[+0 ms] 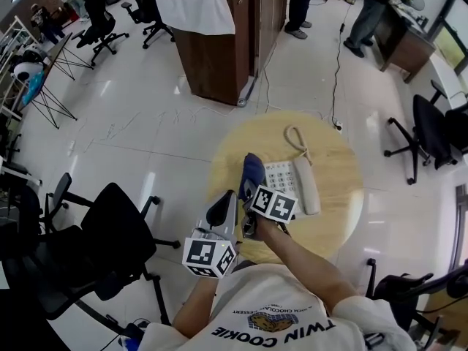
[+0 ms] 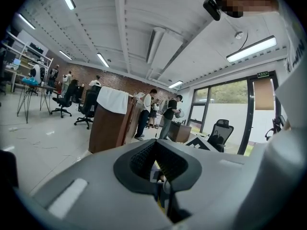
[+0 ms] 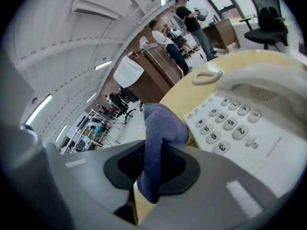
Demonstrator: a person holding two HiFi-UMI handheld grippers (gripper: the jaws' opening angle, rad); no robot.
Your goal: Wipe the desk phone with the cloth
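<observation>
**Cloth at the phone's left edge; right gripper clamped on it**

Open office; glossy white floor (image 1: 146, 115) all round; ribbed grey ceiling (image 2: 129, 32) with strip lights seen from the left gripper view. A round pale-wood table (image 1: 333, 163) stood below the head camera; beyond it was a brown wooden lectern (image 1: 219, 61) with a white sheet (image 1: 196, 9) draped over its top. A black office chair (image 1: 110, 232) stood left of the table, more chairs at the room's edges; people (image 1: 369, 9) stood at the far end.

The desk phone (image 1: 281, 178) lay flat near the table's middle; pale grey body. Its handset (image 1: 307, 185) sat in the cradle along the phone's right side; the coiled cord (image 1: 295, 139) was looped on the wood just beyond. The keypad (image 3: 225, 123) showed rows of grey buttons, plain in the right gripper view.

The right gripper (image 1: 248, 192) was clenched on the blue cloth (image 1: 253, 170); the fabric was pinched between the pads. A bunched fold stood out past the tips and a tail hung back below them. The bunch sat at the phone's left edge, just beside the keypad; actual contact could not be read. The left gripper (image 1: 221, 210) was held to the left over the table's near rim, apart from the phone; its jaws were pressed together with nothing between them, and it pointed out toward the room.
</observation>
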